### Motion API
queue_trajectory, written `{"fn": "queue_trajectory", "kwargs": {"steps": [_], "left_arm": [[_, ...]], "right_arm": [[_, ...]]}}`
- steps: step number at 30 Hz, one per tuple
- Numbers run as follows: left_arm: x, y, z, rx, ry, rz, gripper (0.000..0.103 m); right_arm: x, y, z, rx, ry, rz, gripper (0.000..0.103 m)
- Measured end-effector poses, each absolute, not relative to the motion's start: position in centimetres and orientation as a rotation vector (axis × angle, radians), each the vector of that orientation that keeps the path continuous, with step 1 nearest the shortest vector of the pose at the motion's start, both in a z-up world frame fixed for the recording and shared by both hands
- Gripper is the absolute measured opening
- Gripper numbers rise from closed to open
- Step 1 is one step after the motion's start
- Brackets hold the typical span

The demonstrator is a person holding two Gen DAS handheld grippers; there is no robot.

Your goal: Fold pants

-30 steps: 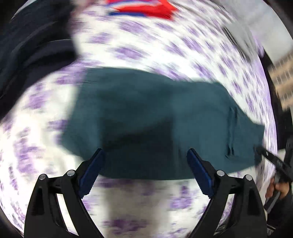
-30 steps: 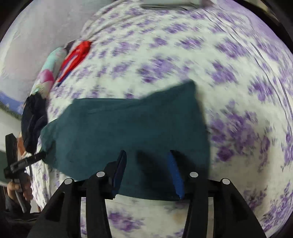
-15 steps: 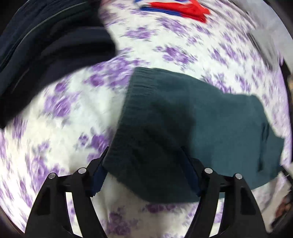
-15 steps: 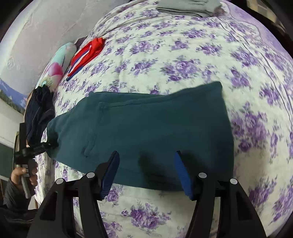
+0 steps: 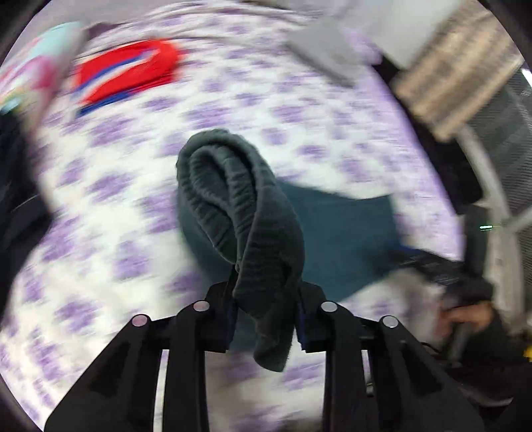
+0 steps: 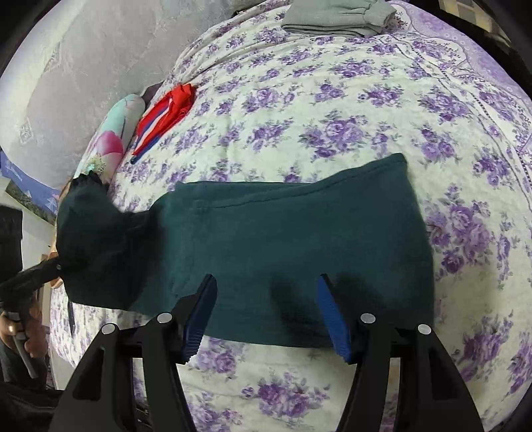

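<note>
The dark teal pants [image 6: 292, 246] lie folded lengthwise across the purple-flowered bedspread [image 6: 349, 109]. My left gripper [image 5: 266, 315] is shut on the ribbed waistband end of the pants [image 5: 246, 212] and holds it lifted off the bed; the raised end shows in the right wrist view at the left [image 6: 89, 239]. My right gripper [image 6: 267, 312] is open and empty, its blue-padded fingers [image 6: 199, 312] hovering over the near edge of the pants.
A red and blue garment [image 6: 166, 116] and a floral pillow [image 6: 113, 139] lie at the far left of the bed. Folded grey clothing [image 6: 335, 16] sits at the far edge. A dark garment [image 5: 13, 199] lies at the left. A chair [image 5: 498, 149] stands beside the bed.
My left gripper has closed on the waistband end and lifted it off the bed, swinging towards the right. My right gripper stays open over the pants' near edge.
</note>
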State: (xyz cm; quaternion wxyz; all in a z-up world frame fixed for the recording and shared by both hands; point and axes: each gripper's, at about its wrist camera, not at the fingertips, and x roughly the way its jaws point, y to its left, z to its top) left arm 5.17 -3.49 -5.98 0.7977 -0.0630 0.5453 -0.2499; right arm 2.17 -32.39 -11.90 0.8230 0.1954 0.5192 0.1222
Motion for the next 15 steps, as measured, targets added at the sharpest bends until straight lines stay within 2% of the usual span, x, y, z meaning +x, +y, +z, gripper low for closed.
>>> {"fn": "queue_trajectory", "kwargs": {"steps": [1, 3, 4, 8, 15], "left_arm": [[5.2, -5.1, -6.2, -0.158, 1.169, -0.573, 0.04], [5.6, -7.9, -7.6, -0.204, 1.189, -0.618, 0.09], [5.8, -8.9, -8.5, -0.216, 1.201, -0.626, 0.093], [6.3, -10.0, -10.9, -0.22, 1.295, -0.597, 0.092], [6.1, -4.1, -11.3, -0.299, 1.26, -0.444, 0.093]], "right_arm": [[2.2, -32.2, -11.9, 0.415, 1.107, 0.262, 0.063], [2.1, -32.1, -11.8, 0.415, 1.11, 0.267, 0.063], [2.0, -32.2, -11.7, 0.411, 1.11, 0.264, 0.065], [1.7, -32.8, -11.6, 0.426, 1.103, 0.255, 0.071], [2.6, -31.1, -12.5, 0.488, 1.14, 0.325, 0.072]]}}
